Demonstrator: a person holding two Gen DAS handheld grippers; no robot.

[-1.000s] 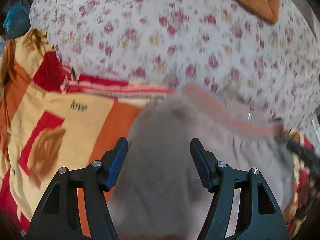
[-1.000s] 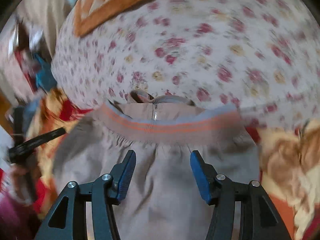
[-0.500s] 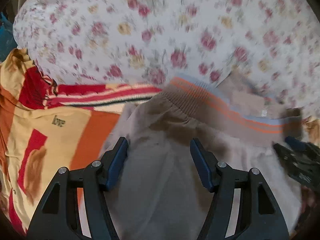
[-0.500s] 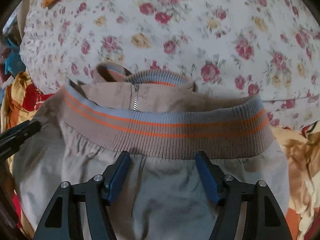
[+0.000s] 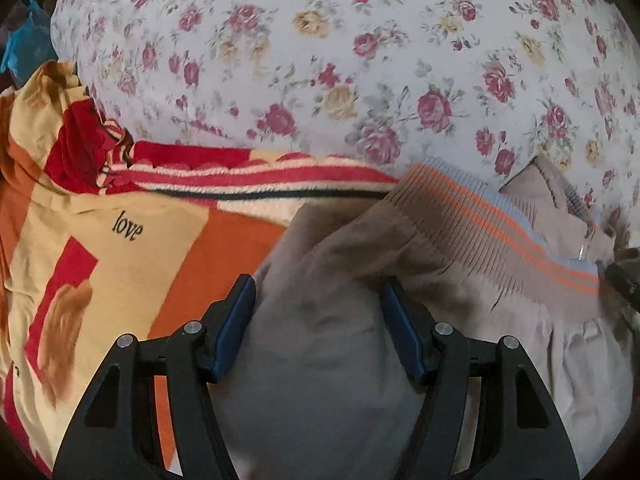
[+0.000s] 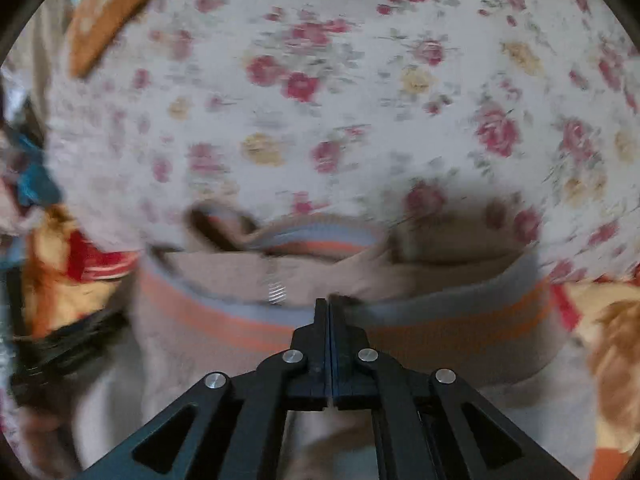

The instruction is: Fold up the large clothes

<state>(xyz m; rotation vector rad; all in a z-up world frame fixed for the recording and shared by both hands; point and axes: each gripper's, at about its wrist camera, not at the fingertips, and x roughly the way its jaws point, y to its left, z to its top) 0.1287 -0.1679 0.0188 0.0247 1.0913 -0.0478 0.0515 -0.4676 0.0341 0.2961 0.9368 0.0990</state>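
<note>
While the soft, light jacket (image 5: 340,360) lay on the bed, the right hand-held gripper (image 6: 328,312) pinched its ribbed band (image 6: 440,332), a firm hold; the left hand-held gripper (image 5: 316,320) stayed spread beside that band.

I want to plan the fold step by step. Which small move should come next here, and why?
Probably close the left gripper on the beige jacket. The right gripper looks shut at the striped ribbed hem, though that view is blurred, while the left one is open with the cloth between its fingers. With both sides held, the jacket could be lifted evenly over the floral sheet.
</note>
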